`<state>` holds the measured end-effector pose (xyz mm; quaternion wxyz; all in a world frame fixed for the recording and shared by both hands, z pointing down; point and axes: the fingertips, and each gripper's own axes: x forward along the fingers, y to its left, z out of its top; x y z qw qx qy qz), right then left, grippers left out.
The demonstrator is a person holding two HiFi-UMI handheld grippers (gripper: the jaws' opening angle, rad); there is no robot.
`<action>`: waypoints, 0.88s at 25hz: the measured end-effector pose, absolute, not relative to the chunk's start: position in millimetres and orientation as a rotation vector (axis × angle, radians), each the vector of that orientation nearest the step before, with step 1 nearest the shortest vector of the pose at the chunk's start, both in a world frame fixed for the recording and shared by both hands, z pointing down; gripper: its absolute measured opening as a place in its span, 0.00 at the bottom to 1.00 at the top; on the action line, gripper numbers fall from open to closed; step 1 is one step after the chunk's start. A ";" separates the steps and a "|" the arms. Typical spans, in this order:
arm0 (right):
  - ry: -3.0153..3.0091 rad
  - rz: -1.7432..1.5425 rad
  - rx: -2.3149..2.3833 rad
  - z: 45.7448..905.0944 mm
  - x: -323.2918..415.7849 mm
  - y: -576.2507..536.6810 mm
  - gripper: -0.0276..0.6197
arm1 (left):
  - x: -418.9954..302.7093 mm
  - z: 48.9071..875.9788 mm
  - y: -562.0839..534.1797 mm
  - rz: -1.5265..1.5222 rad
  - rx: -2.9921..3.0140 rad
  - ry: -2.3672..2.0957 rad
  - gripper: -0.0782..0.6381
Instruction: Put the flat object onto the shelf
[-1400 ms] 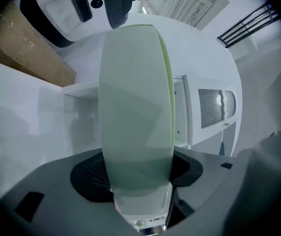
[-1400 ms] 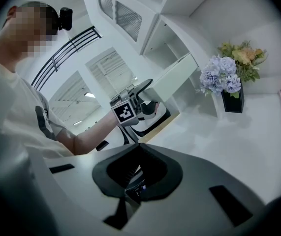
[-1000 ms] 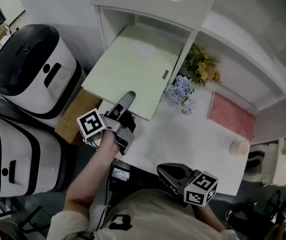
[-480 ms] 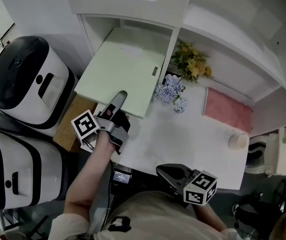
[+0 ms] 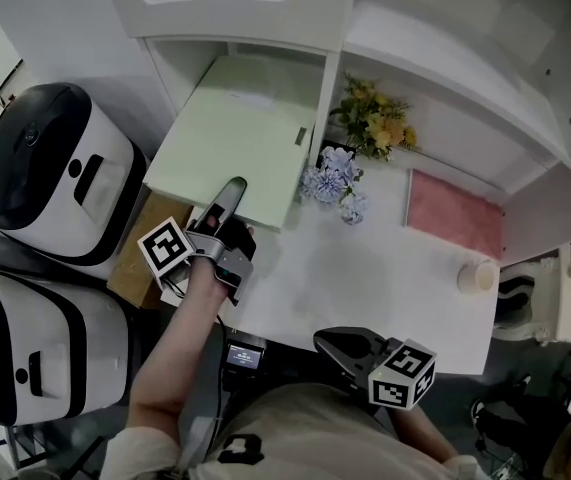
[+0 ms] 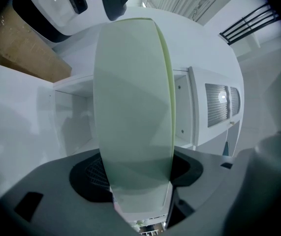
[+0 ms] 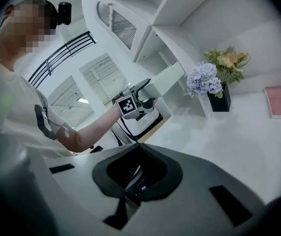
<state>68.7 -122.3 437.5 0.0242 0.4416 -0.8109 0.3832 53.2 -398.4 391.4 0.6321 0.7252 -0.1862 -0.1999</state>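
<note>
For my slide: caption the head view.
Left hand-held gripper holds a pale green board partway inside the white shelf.

flat object (image 5: 235,138) | slightly deeper in shelf compartment (image 5: 331,88) | left hand-held gripper (image 5: 230,190) advanced with it

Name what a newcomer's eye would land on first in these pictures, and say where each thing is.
First comes the large pale green board, clamped at its near edge by the left gripper, its far end reaching into the lower opening of the white shelf unit. Next come the blue and yellow flowers just right of it on the white table, and the two black-and-white appliances at the left.
</note>
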 end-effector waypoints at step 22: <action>-2.462 1.219 1.375 441.7 75.0 -120.0 0.07 | 71.2 389.0 -417.4 -0.473 1.682 -0.424 0.53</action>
